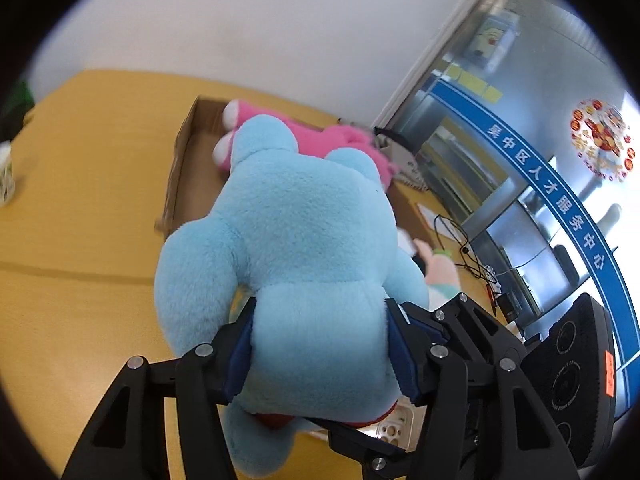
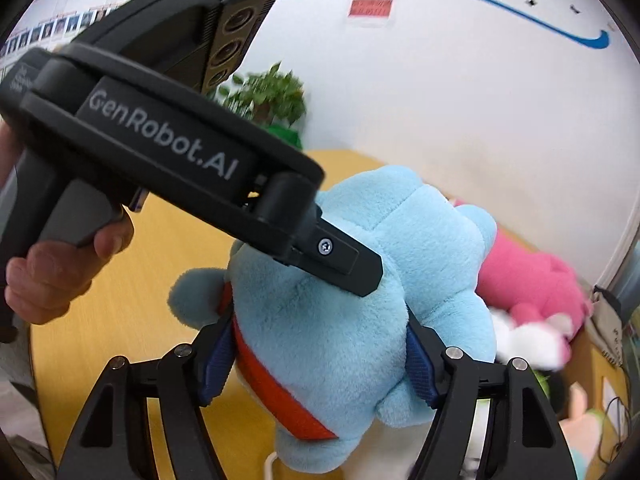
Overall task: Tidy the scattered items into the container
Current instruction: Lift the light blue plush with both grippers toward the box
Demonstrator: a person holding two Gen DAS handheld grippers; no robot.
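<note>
Both claws grip the blue plush toy (image 1: 304, 264), which hangs above the yellow table (image 1: 80, 220). My left claw (image 1: 320, 356) pinches its lower body, blue pads (image 1: 240, 356) dented into the fur on either side. My right claw (image 2: 320, 360) pinches the toy beside its red band (image 2: 280, 392). My left hand (image 2: 60, 276) wraps the left claw's handle. Beyond the toy sits the cardboard box (image 1: 180, 168), a pink plush toy (image 1: 320, 136) lying in it.
</note>
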